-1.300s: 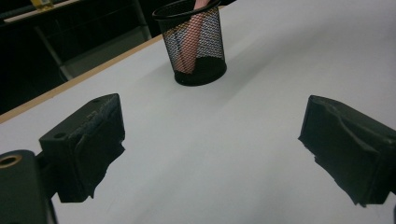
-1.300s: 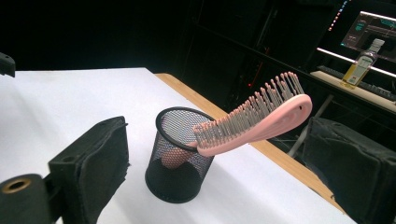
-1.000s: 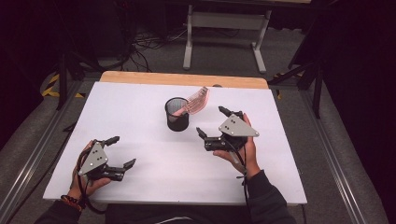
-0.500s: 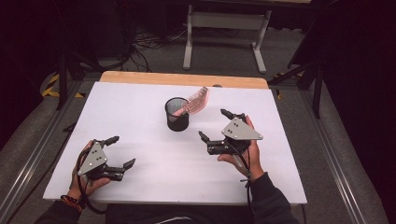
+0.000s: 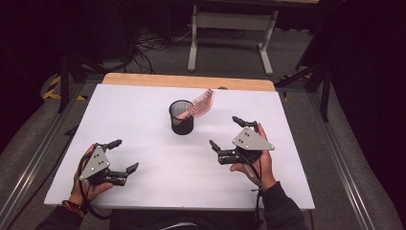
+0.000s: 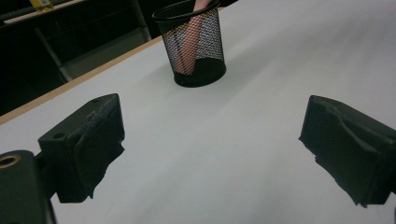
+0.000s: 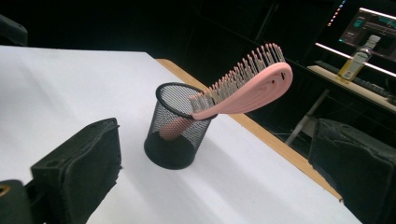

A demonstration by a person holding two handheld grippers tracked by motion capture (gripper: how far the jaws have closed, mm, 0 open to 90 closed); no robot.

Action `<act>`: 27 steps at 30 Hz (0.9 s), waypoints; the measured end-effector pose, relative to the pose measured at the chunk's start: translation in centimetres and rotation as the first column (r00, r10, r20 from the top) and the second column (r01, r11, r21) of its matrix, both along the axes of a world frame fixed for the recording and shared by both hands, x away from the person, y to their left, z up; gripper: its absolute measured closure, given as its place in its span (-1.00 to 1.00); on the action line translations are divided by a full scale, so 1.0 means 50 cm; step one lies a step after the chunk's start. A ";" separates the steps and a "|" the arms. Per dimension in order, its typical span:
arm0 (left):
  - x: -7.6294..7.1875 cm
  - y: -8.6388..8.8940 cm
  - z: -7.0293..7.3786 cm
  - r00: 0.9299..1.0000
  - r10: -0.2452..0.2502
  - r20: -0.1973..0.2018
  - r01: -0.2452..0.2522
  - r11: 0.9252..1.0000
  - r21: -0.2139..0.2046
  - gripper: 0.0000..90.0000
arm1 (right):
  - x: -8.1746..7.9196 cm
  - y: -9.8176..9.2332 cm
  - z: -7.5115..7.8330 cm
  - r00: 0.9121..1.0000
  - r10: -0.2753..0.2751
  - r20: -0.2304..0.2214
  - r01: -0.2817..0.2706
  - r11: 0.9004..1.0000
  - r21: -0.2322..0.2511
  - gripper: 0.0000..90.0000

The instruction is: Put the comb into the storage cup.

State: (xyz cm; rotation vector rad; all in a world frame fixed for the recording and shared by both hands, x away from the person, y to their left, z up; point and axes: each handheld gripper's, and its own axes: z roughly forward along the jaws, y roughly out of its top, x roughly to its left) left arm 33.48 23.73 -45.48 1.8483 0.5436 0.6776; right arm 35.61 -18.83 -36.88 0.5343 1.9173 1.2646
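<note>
So the left gripper (image 5: 118,155) is sitting near the front of the table (image 5: 143,105), well off to the near-left of the mesh cup (image 5: 181,117), jaws spread wide with nothing in them. The cup is standing toward the back middle of the table, and the pink hairbrush (image 5: 201,102) is resting in it handle-down. The right gripper (image 5: 228,132) is hovering to the near-right of the cup, also gaping and empty. Looks to me like the brush is already dropped in, so the good move is just pulling that hand straight away from the cup without clipping the head, since it's leaning over the rim. Long axis is tilting up and away from the cup toward the far right, bristles facing up
</note>
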 end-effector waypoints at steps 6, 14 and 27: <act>-0.001 -0.001 0.000 1.000 -0.004 0.003 0.004 1.000 0.003 -0.84 | -0.006 -0.006 -0.011 1.000 -0.005 -0.001 0.005 1.000 -0.015 -0.94; -0.002 -0.001 0.000 1.000 -0.009 0.004 0.009 1.000 0.009 -0.84 | -0.014 -0.015 -0.023 1.000 -0.012 0.001 0.012 0.999 -0.037 -0.94; -0.001 -0.004 -0.002 1.000 -0.010 0.006 0.010 1.000 0.024 -0.84 | -0.029 -0.037 -0.052 0.999 -0.035 -0.010 0.034 0.998 -0.044 -0.92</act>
